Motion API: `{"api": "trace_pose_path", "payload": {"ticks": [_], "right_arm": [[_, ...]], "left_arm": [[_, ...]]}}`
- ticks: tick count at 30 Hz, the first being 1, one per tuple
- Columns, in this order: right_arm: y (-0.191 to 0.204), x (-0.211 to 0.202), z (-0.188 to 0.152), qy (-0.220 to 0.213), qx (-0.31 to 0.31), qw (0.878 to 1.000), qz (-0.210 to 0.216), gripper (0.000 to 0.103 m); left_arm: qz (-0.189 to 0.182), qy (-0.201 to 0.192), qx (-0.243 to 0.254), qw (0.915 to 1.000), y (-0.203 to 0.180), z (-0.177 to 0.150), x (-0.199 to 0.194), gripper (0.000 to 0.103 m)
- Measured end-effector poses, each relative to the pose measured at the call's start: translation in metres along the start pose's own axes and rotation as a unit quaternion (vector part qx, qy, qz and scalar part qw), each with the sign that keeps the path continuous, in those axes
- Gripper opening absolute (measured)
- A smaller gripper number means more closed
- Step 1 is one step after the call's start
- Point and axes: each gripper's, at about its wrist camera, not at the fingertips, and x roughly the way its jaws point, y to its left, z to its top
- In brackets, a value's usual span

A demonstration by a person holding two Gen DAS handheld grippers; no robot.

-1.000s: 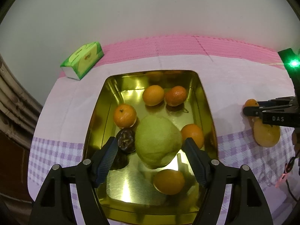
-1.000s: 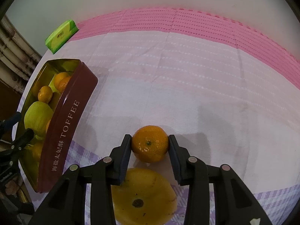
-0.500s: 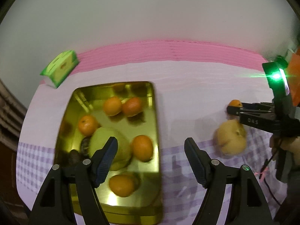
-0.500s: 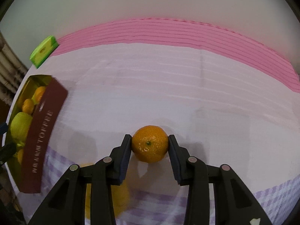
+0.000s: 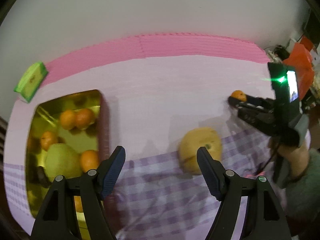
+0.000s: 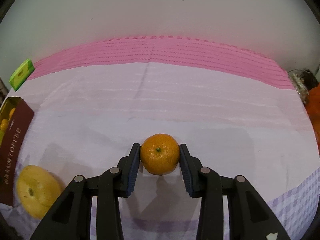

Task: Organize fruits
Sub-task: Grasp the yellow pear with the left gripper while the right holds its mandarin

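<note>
Orange and glossy, the mandarin [image 6: 159,153] sat clamped between the two pads of the right tongs [image 6: 159,156], held across its widest part with the stem scar facing the camera, above the pale pink cloth of the table [image 6: 180,104]. It looked light and firm enough for such a hold, though its loose peel would likely bruise or slide under a hard squeeze, so a grip at the equator with modest pressure seemed the sound choice. The left tongs [image 5: 161,169] stood apart with nothing between them, their jaws having just been opening wider, and pointed toward the big yellow fruit [image 5: 200,152] lying on the checked part of the cloth, its outline blurred. That fruit appeared far heavier and broader than the mandarin, with a smooth rounded skin that could roll or slip; it would probably want a wide opening and a hold across its middle, low enough that it does not squirt out upward. The gold-lined toffee tin [image 5: 102,124] lay well to the left, already holding several small oranges [image 5: 77,119] and a large green fruit [image 5: 62,163], with a green box [image 5: 31,82] beyond it near the table's far edge.
</note>
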Motion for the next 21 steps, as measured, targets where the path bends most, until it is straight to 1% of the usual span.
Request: {"api": "trace_pose_path", "payload": {"ticks": [2, 4, 7, 10, 12, 14, 21], "right_arm": [[0.0, 0.004, -0.001, -0.005, -0.002, 1.0, -0.001, 0.036], [-0.001, 0.004, -0.003, -0.012, -0.006, 1.0, -0.003, 0.036], [0.001, 0.004, -0.005, -0.019, -0.003, 1.0, 0.0, 0.036], [-0.004, 0.003, -0.007, -0.025, -0.005, 1.0, 0.003, 0.036], [-0.005, 0.0, -0.011, -0.03, -0.005, 1.0, 0.004, 0.036], [-0.005, 0.0, -0.012, -0.036, -0.004, 0.999, 0.005, 0.036], [-0.005, 0.0, -0.014, -0.036, -0.002, 0.999, 0.005, 0.036]], "left_arm": [[-0.01, 0.009, -0.006, 0.9999, -0.006, 0.003, 0.007, 0.079], [-0.012, 0.016, -0.005, 0.9998, -0.011, 0.004, 0.013, 0.079], [-0.011, 0.025, 0.001, 0.9996, -0.019, 0.005, 0.021, 0.08], [-0.019, 0.031, 0.007, 0.9993, -0.029, 0.008, 0.028, 0.082], [-0.018, 0.034, 0.013, 0.9992, -0.037, 0.009, 0.032, 0.085], [-0.022, 0.04, 0.016, 0.9988, -0.043, 0.01, 0.037, 0.085], [-0.005, 0.049, 0.013, 0.9987, -0.048, 0.016, 0.059, 0.085]]}}
